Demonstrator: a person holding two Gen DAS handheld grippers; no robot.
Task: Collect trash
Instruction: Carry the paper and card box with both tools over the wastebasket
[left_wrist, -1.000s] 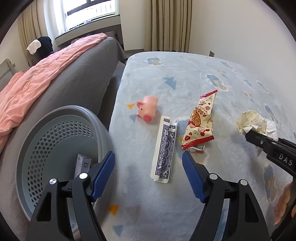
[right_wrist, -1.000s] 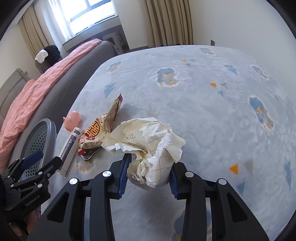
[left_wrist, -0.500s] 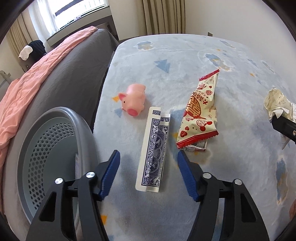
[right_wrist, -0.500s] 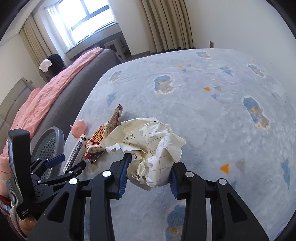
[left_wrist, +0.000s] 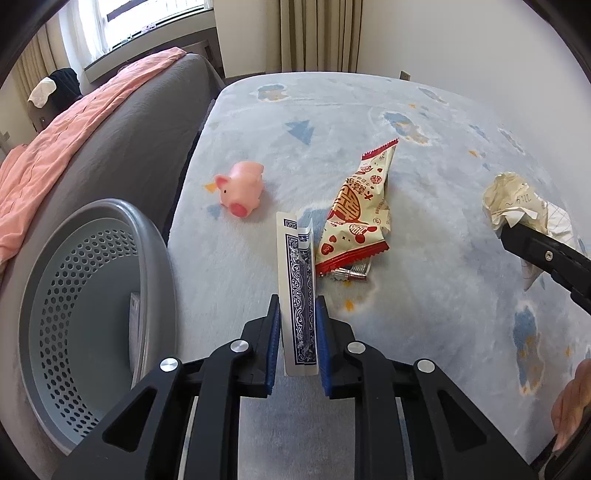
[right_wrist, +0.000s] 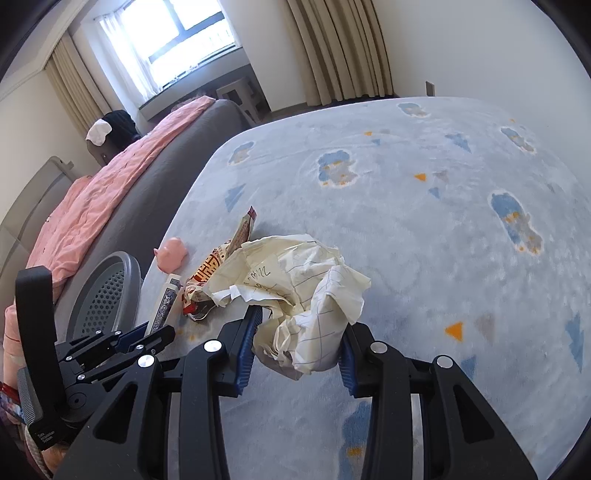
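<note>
My left gripper (left_wrist: 297, 314) is shut on a long blue-patterned card box (left_wrist: 297, 280), whose far end reaches toward a red-and-cream snack wrapper (left_wrist: 356, 218) lying on the rug. A small silver wrapper (left_wrist: 351, 275) pokes out from under the snack wrapper. My right gripper (right_wrist: 299, 328) is shut on a crumpled ball of lined paper (right_wrist: 295, 284), held above the rug; the same paper ball (left_wrist: 517, 206) appears at the right of the left wrist view. From the right wrist view the left gripper (right_wrist: 146, 338) sits low at the left, with the card box (right_wrist: 166, 301) in it.
A grey perforated basket (left_wrist: 92, 317) stands at the left, beside the rug's edge, with a small box inside. A pink toy pig (left_wrist: 242, 188) lies on the pale blue patterned rug (left_wrist: 369, 110). A grey sofa with a pink blanket (left_wrist: 85, 122) runs along the left. A hand (left_wrist: 570, 402) shows at the lower right.
The left gripper has closed from wide open onto the card box. The right gripper has kept its hold on the paper ball and has barely moved.
</note>
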